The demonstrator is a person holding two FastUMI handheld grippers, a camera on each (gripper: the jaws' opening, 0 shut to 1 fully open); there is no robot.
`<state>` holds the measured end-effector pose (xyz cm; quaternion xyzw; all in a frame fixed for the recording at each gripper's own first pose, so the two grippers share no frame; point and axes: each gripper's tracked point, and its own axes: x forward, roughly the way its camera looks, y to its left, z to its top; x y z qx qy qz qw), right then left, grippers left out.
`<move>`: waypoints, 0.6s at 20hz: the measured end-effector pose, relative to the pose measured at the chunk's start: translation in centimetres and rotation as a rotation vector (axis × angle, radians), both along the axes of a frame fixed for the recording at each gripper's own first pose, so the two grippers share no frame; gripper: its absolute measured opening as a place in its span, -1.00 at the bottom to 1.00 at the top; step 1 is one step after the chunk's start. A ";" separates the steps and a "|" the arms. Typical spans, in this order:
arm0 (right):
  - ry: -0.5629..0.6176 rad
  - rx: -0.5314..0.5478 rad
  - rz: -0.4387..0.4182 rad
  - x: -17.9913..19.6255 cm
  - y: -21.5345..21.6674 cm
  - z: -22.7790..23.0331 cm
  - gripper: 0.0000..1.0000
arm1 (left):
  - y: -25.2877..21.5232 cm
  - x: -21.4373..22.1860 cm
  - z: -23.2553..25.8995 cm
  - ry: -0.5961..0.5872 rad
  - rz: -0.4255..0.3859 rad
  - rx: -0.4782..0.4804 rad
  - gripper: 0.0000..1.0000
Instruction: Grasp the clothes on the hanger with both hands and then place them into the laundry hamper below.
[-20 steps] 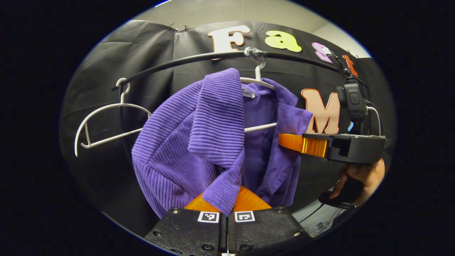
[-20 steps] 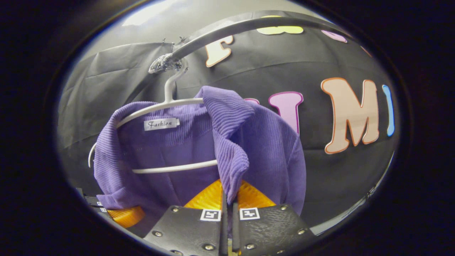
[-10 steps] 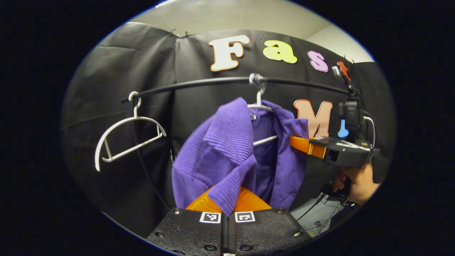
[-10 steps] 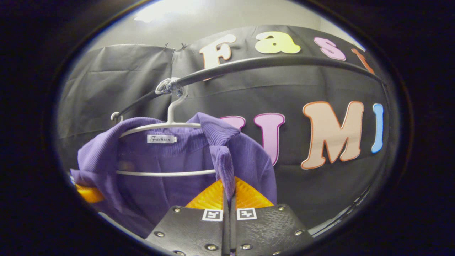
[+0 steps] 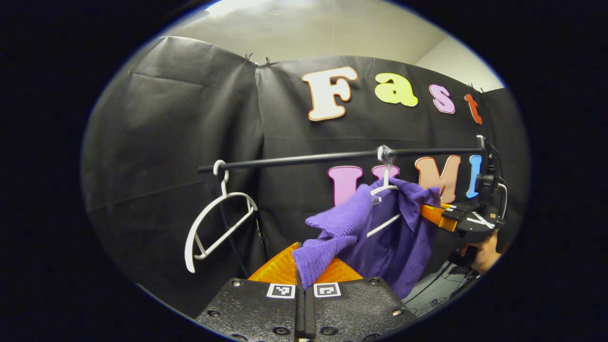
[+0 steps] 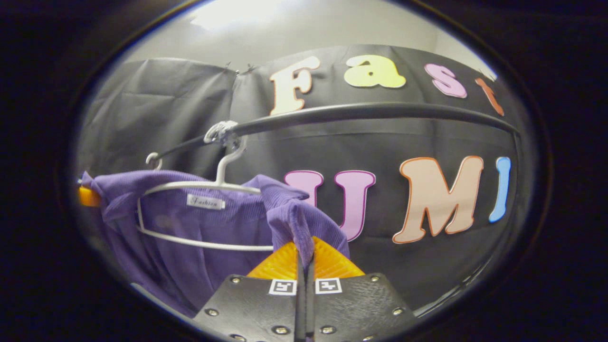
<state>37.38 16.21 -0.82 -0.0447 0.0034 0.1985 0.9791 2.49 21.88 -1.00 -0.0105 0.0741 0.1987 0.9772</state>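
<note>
- Black cloth walls the booth, and a black rail (image 5: 332, 156) runs across in front of it, far from both cameras.
- Left gripper (image 5: 304, 266): its orange fingers are pressed together on a fold of the purple top (image 5: 394, 242), near the bottom of the left gripper view.
- Right gripper (image 6: 304, 259): its fingers are likewise clamped on another fold of the top (image 6: 190, 228), with almost no gap between them.
- In the left gripper view the right gripper (image 5: 434, 214) shows at the far right, pinching the top's edge, with a hand (image 5: 484, 254) below it.
- The top hangs partly on a white hanger (image 6: 199, 190) hooked to the rail; its cloth is drawn out toward both grippers.
- Counts: two grippers, two white hangers, one top, one rail.
- The second hanger (image 5: 216, 223) hangs bare at the rail's left end, well apart from the top.
</note>
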 end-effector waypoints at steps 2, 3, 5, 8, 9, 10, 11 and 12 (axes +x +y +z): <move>-0.017 -0.001 -0.062 1.4 -1.5 1.0 -0.99 | 1.5 0.7 0.6 -0.017 0.001 -0.014 -1.00; -0.015 -0.007 -0.092 2.1 -2.1 1.2 -0.99 | 2.2 1.0 0.8 -0.020 0.001 -0.017 -1.00; -0.041 0.024 -0.116 2.2 -2.3 2.0 -1.00 | 3.7 1.9 1.1 -0.021 0.002 0.000 -0.99; -0.067 0.012 -0.157 3.9 -3.1 3.0 -0.99 | 6.2 3.8 2.1 -0.036 0.005 0.039 -0.99; -0.076 0.001 -0.172 4.3 -3.2 3.1 -0.99 | 7.0 4.3 2.2 -0.040 0.007 0.048 -0.99; -0.086 -0.012 -0.186 4.7 -3.3 3.2 -0.99 | 7.7 4.9 2.3 -0.042 0.010 0.051 -1.00; -0.103 -0.023 -0.205 5.2 -3.5 3.4 -0.99 | 8.3 5.5 2.3 -0.045 0.012 0.053 -1.00; -0.118 -0.031 -0.234 6.0 -3.9 3.7 -0.99 | 8.7 6.2 2.1 -0.043 0.012 0.053 -1.00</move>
